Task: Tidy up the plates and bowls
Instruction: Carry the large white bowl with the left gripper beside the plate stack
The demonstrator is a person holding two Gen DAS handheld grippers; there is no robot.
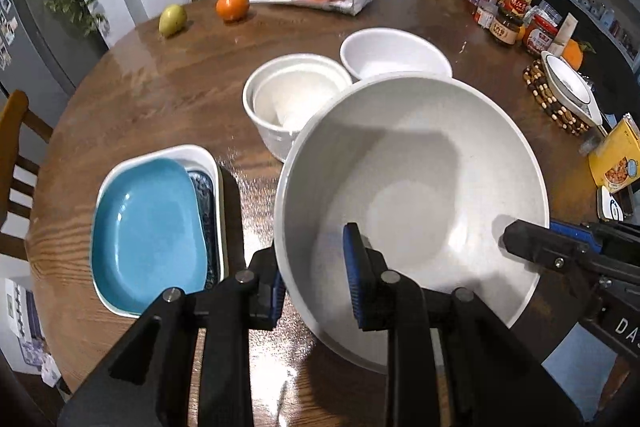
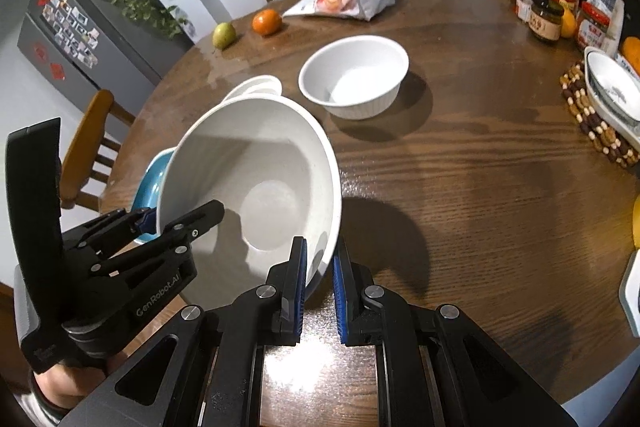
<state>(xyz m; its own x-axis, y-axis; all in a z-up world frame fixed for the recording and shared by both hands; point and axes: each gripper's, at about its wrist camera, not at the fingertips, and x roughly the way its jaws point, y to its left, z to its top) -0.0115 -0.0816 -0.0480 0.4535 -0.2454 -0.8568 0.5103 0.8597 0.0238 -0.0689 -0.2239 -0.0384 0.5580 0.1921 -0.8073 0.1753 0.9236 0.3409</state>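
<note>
Nearest the lens, my left gripper [image 1: 316, 267] pinches the near rim of the large white bowl [image 1: 412, 187], one pad inside the wall, one outside. My right gripper [image 2: 320, 267] is pressed onto the rim further round, jaws nearly together. The bowl hangs tilted above the round wooden table [image 1: 160, 99], between the blue plate [image 1: 148, 231] in its white tray [image 1: 200, 155] and the nested white bowls [image 1: 292, 99]; another white bowl [image 2: 356, 75] stands beyond. I judge it rigid, glazed, slippery and breakable; the rim, held at two spread points, is the only sound purchase.
</note>
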